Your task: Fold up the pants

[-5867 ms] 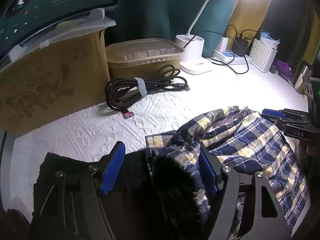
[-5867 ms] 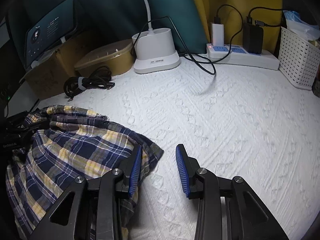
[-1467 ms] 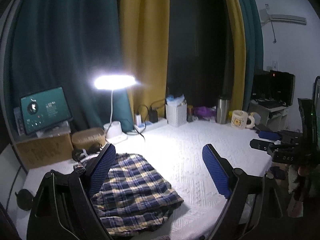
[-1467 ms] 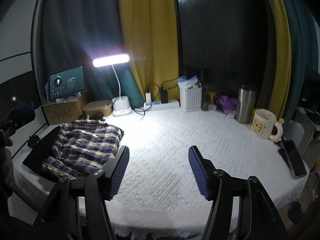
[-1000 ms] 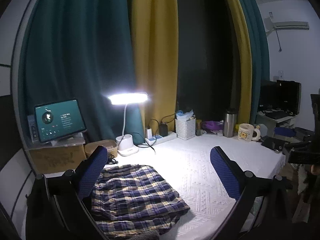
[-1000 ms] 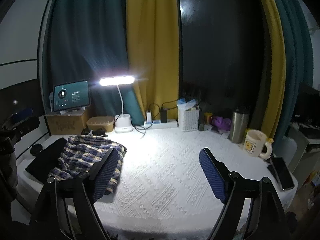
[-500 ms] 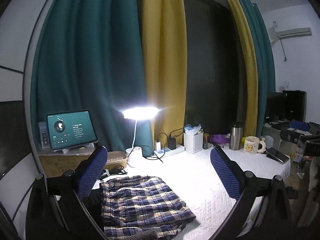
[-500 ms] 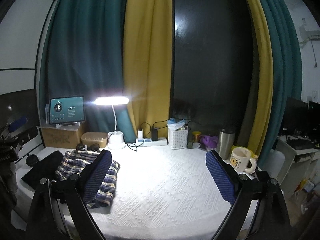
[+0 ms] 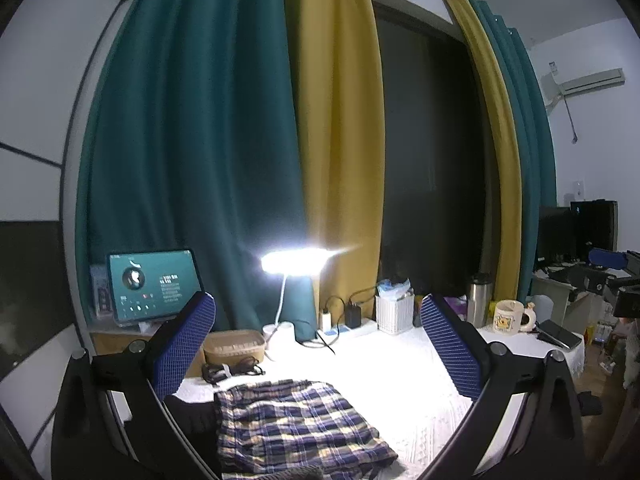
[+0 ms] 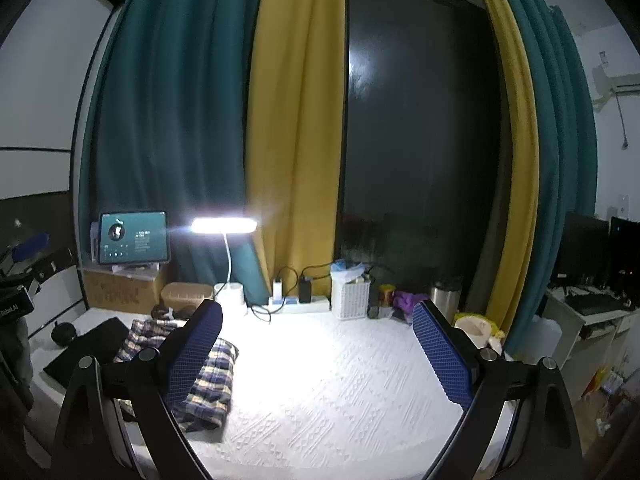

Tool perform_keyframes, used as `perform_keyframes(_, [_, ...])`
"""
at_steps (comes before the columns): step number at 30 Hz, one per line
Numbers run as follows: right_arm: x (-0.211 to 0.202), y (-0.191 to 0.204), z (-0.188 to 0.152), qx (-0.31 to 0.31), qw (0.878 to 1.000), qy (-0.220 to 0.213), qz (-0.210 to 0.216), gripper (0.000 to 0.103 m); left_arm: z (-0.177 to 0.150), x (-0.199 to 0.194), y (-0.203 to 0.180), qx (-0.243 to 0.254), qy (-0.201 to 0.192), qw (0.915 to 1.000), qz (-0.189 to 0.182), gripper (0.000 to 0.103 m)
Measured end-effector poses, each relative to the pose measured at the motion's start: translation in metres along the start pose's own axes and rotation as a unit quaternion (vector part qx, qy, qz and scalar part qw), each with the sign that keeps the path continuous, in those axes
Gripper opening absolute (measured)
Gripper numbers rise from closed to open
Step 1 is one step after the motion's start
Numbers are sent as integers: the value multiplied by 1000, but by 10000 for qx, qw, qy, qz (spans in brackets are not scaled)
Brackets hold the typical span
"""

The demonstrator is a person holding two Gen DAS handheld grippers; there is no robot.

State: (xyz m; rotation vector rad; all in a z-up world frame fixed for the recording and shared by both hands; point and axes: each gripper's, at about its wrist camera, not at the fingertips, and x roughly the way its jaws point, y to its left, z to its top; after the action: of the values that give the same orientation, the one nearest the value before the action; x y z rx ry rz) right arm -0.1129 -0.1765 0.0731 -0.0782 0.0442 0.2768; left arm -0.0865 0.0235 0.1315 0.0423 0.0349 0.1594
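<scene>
Pants [image 9: 296,426]: plaid, folded into a flat bundle at the near left of the white surface [image 10: 340,364], partly over a dark cloth [image 10: 86,346]; nothing grips them.
Left hand-held gripper [image 9: 318,350]: jaws spread wide and empty, held well above the surface; its near finger [image 9: 182,346] hides the left edge of the pants in the left wrist view.
Right hand-held gripper [image 10: 318,354]: jaws wide apart, holding nothing; its left finger [image 10: 194,350] covers the middle of the pants in the right wrist view.
Far left: tablet [image 9: 154,286] on a cardboard box [image 10: 120,290], with a lidded container [image 9: 234,344] and a coiled cable [image 9: 230,370] in front.
Far middle: lit desk lamp [image 9: 294,262], power strip [image 10: 298,304] with chargers, white basket [image 9: 394,312].
Far right: steel tumbler [image 9: 480,298], mug [image 9: 510,316], phone [image 9: 558,332].
Behind: teal and yellow curtains [image 10: 280,120].
</scene>
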Motion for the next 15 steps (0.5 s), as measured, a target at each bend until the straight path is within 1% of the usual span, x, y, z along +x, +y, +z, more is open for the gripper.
perform_keyframes(4, [-7,-1,10,-38,9999,-130,-67,97,12,-6,5,-54,-138,9999,87,102])
perform_keyframes(6, [-11,-1,13,-41,9997,-191,-113,97,15,-4,6,-28,-85,9997,239,102])
perform_keyframes(15, [-23,-1,25,-70,9990,-364,-241,98,16,0,9,-18,71,9997,233,102])
